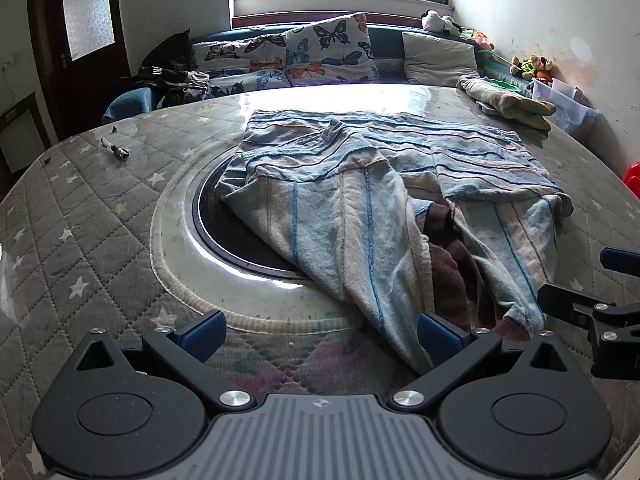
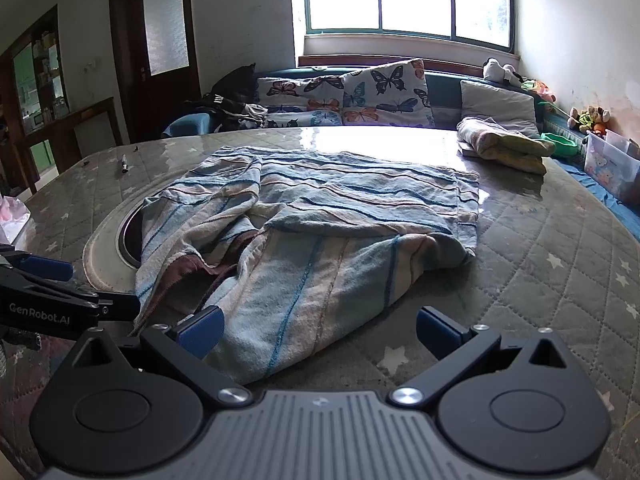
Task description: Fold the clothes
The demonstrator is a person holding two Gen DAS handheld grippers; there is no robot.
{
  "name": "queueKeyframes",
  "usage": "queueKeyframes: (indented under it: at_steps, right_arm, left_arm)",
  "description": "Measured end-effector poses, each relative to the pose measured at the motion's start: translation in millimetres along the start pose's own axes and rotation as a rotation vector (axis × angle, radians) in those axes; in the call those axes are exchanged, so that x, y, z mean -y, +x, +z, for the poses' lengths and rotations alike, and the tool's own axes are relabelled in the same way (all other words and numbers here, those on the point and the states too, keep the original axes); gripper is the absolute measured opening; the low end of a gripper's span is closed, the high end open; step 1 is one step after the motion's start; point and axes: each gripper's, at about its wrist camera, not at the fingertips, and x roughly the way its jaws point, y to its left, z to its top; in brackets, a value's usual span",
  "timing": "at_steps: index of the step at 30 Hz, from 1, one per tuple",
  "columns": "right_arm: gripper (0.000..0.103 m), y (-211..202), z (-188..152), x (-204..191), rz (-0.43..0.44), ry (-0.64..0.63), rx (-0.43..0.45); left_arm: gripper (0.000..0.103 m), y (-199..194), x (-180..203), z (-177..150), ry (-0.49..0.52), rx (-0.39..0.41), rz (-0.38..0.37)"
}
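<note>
While both hand-held grippers, left [image 1: 320,330] and right [image 2: 318,330], hover spread and empty, striped garment [image 1: 372,184] lies on worktop [image 1: 100,208]. Risk: single-layer pinch drags brown lining [image 1: 452,276], skewing fold.

Striped garment [image 1: 360,184] hides part of, perhaps, a round inset [image 1: 224,236].

A striped blue-and-beige garment [image 1: 360,184] lay spread across the quilted counter [image 1: 88,216], partly covering a dark round inset [image 1: 224,236], with brown fabric [image 1: 452,264] showing between its two near flaps. The left tongs [image 1: 320,334] stood wide apart, holding nothing, just at the garment's near edge. The right tongs [image 1: 576,284] reached in from the right. A pen [image 1: 114,150] lay far left.
</note>
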Motion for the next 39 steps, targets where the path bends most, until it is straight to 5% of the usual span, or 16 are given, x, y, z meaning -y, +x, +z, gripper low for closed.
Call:
queueKeyframes:
  at_steps: [32,39]
  right_arm:
    - [0.098,21,18,2,0.023,-0.016,-0.019]
    - [0.089,26,22,10,0.037,0.008,-0.035]
  left_arm:
    - [0.103,17,4,51,0.020,0.054,0.002]
    - [0.089,32,19,74,0.049,0.073,-0.027]
